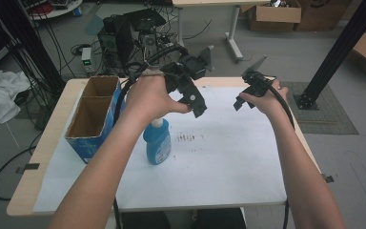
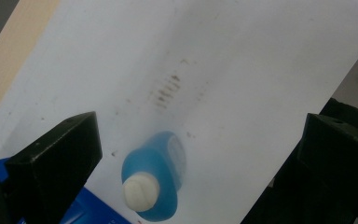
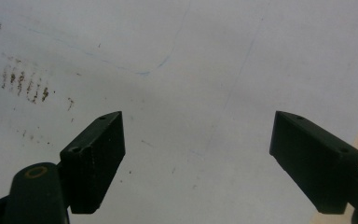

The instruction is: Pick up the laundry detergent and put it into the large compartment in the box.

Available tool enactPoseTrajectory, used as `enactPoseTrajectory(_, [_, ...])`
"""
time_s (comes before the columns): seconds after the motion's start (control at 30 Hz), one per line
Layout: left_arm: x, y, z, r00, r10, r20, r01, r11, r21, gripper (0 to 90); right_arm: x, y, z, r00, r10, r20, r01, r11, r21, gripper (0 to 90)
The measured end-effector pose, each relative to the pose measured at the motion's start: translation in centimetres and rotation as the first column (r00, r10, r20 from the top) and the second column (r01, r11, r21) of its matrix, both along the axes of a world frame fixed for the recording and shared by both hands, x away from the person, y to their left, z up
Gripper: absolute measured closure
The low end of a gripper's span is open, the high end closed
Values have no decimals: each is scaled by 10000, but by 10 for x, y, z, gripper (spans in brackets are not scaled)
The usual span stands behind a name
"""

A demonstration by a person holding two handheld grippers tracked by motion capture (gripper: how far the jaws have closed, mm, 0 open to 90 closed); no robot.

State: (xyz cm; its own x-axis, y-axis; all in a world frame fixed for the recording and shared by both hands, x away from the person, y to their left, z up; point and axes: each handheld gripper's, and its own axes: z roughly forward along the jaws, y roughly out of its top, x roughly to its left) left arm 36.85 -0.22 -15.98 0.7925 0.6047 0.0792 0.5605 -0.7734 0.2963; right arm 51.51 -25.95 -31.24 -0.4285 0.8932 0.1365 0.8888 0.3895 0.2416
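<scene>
- Left gripper hangs above the blue bottle, tipped downward with its jaws spread wide and nothing between them; its own camera looks almost straight down on the bottle's white cap, which I take for lining up a grab from above.
- Standing upright on the white sheet that covers the tabletop, the bottle sits just beside the blue cardboard box, toward the person's left. Upright like that, the cap and neck are the easy parts to reach.
- That box is open at the top and split into two compartments, both bare as far as I can see. Being so close to the bottle, it looks to me like the likely place for it, though that is only my guess.
- Right gripper is held up over the right half of the sheet, well apart from the bottle, jaws wide and holding nothing. It seems parked out of the way while the left hand works.
- A patch of small brown marks lies on the sheet near the bottle.
</scene>
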Motion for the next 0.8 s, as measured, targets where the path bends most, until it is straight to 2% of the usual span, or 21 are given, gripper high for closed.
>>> enactPoseTrajectory(0.07, [1,6,-1,9997,198,-120,-198,9998,-41,1,-1,0,0,10000,-11,15,11,10000,26,181])
enactPoseTrajectory(0.17, [4,14,-2,9987,514,-51,-513,9983,271,1,-1,1,1,10000,-24,10,24,10000,13,181])
enactPoseTrajectory(0.27, [7,25,-4,9953,955,-134,-952,9952,245,1,-1,0,0,10000,-33,1,33,10000,40,181])
enactPoseTrajectory(0.5, [14,45,-12,9791,2008,-334,-1993,9790,427,2,-1,1,1,10000,21,42,-21,10000,54,182])
enactPoseTrajectory(0.67, [15,51,-16,9688,2440,-422,-2417,9689,540,1,-1,2,0,10000,16,-3,-16,10000,40,181])
enactPoseTrajectory(0.8, [14,54,-21,9651,2575,-486,-2538,9647,701,1,-2,1,0,10000,42,1,-42,10000,36,180])
